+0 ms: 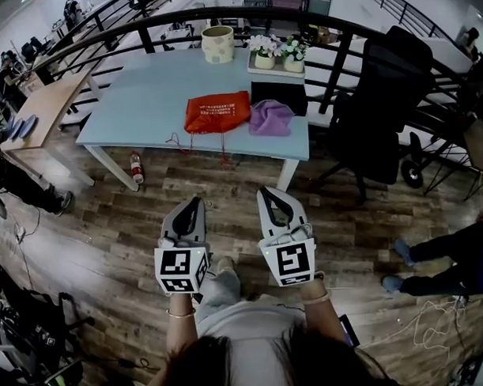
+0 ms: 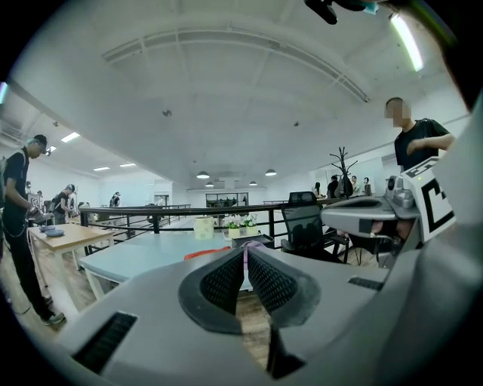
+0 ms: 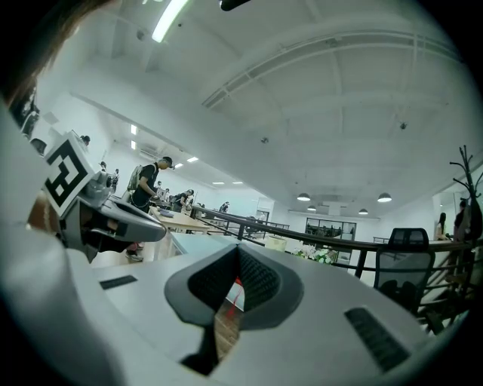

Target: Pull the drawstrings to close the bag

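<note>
An orange-red drawstring bag (image 1: 216, 112) lies flat on the light blue table (image 1: 143, 97), and its thin red drawstrings (image 1: 222, 146) trail over the front edge. A purple cloth bag (image 1: 270, 117) sits just to its right. Both grippers hover side by side over the wooden floor, well short of the table. My left gripper (image 1: 197, 201) points at the table with its tips together and nothing between them. My right gripper (image 1: 265, 192) is likewise shut and empty. The left gripper view shows the bag (image 2: 204, 254) just above the closed jaws (image 2: 244, 247); the right gripper's tips (image 3: 238, 249) also meet.
A cream pot (image 1: 217, 44), two flower pots (image 1: 278, 59) and a black box (image 1: 279, 96) stand at the table's back. A black office chair (image 1: 381, 104) is at the right, a bottle (image 1: 135, 167) on the floor, a railing (image 1: 219, 15) behind. A person's legs (image 1: 442, 260) are at the right.
</note>
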Action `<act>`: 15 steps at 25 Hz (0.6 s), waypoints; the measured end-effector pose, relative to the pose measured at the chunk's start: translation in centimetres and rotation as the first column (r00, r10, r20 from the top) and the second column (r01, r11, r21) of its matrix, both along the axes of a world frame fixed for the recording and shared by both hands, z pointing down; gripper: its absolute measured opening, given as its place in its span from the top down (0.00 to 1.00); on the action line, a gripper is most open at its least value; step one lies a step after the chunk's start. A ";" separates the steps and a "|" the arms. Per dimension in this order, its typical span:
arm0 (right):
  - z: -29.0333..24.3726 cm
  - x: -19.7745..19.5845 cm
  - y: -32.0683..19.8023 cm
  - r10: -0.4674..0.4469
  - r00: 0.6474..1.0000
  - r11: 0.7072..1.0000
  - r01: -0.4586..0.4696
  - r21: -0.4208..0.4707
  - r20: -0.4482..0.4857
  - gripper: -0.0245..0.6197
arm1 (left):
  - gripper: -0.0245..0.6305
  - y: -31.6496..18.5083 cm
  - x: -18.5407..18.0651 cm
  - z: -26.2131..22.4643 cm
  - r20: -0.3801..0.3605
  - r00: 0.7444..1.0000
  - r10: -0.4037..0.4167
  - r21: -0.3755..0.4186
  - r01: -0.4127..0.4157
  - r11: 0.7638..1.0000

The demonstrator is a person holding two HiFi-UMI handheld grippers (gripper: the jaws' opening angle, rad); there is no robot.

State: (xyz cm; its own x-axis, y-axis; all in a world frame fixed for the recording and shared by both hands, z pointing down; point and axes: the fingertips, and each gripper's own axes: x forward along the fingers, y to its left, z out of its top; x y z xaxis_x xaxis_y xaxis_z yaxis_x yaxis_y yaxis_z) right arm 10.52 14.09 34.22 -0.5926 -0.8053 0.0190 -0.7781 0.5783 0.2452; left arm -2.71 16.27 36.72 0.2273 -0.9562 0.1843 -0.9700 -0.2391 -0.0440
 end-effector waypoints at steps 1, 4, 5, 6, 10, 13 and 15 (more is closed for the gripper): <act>-0.1 0.1 0.2 -0.001 1.000 1.000 0.001 0.000 0.003 0.92 | 0.92 0.1 0.2 -0.2 0.000 1.000 0.001 0.001 -0.001 1.000; -0.5 0.3 0.8 -0.003 1.000 1.000 0.003 0.002 0.011 0.92 | 0.92 0.6 0.7 -0.7 -0.007 1.000 0.008 0.001 -0.008 1.000; -0.7 0.3 0.9 -0.004 1.000 1.000 0.004 0.002 0.014 0.92 | 0.92 0.8 0.9 -0.9 -0.011 1.000 0.009 0.001 -0.009 1.000; -0.9 0.4 1.0 -0.004 1.000 1.000 0.004 0.002 0.015 0.92 | 0.92 1.0 1.0 -1.1 -0.014 1.000 0.009 0.002 -0.009 1.000; -1.3 0.4 1.5 0.000 1.000 1.000 0.000 -0.002 0.026 0.92 | 0.92 1.6 1.2 -2.0 -0.010 1.000 0.006 0.042 -0.006 0.999; -1.2 0.3 1.7 0.000 0.999 1.000 0.000 -0.004 0.042 0.92 | 0.92 2.1 1.1 -2.0 -0.014 1.000 0.006 0.038 -0.005 0.999; -1.1 0.3 1.8 -0.001 0.999 1.000 0.001 -0.004 0.046 0.92 | 0.92 2.3 1.0 -2.2 -0.020 1.000 0.006 0.043 -0.005 0.999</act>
State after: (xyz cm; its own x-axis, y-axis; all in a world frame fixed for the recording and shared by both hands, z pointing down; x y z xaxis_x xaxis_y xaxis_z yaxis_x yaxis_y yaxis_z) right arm 10.79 15.88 33.08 -0.5934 -0.8049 -0.0050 -0.7882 0.5798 0.2066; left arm -1.75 18.60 34.49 0.2359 -0.9618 0.1389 -0.9694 -0.2428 -0.0351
